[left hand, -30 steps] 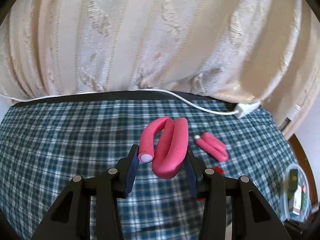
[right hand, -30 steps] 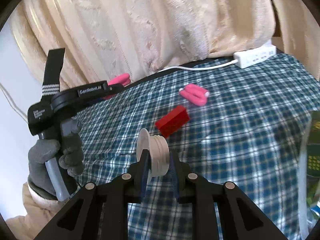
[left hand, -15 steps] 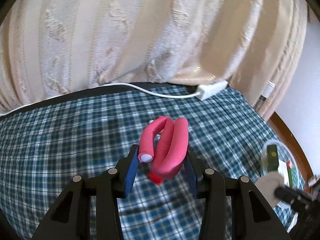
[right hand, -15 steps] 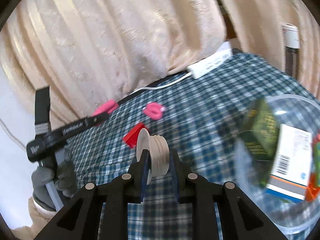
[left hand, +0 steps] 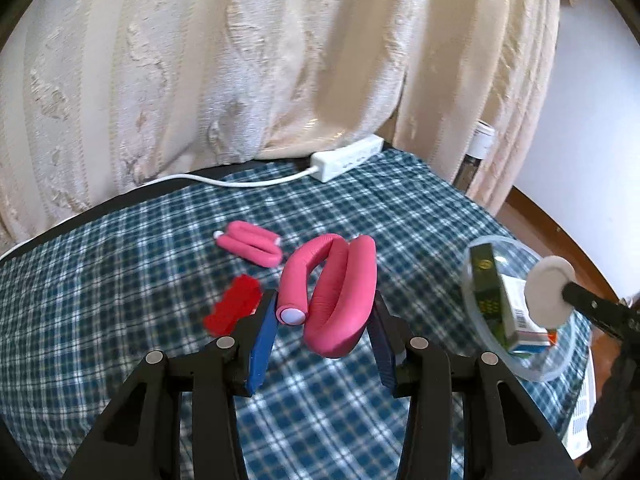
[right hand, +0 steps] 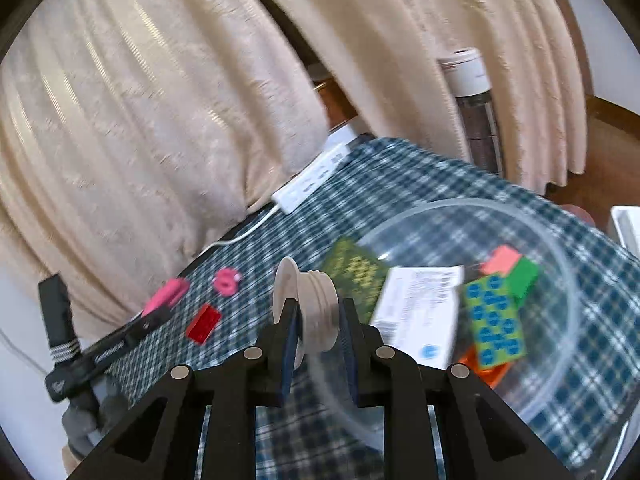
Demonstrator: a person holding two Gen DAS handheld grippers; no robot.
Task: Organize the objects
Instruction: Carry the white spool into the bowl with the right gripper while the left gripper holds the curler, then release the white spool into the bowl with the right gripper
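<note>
While left claw (left hand: pixel 322 320) clamps bent pink roller (left hand: pixel 340 300), capped end camera-facing | right claw (right hand: pixel 318 322) clamps spool (right hand: pixel 316 304), axis crosswise

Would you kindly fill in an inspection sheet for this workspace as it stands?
Surface: table under a blue checked cloth.
Job's things: clear bowl holding boxes and blocks; folded pink roller and red block lie loose on the cloth.
Clutter: nothing seen.
Grippers: left gripper shut on a bent pink roller; right gripper shut on a white spool near the bowl's rim.
Cables: white power strip with its cord along the far edge.
Surroundings: cream curtain behind.
</note>
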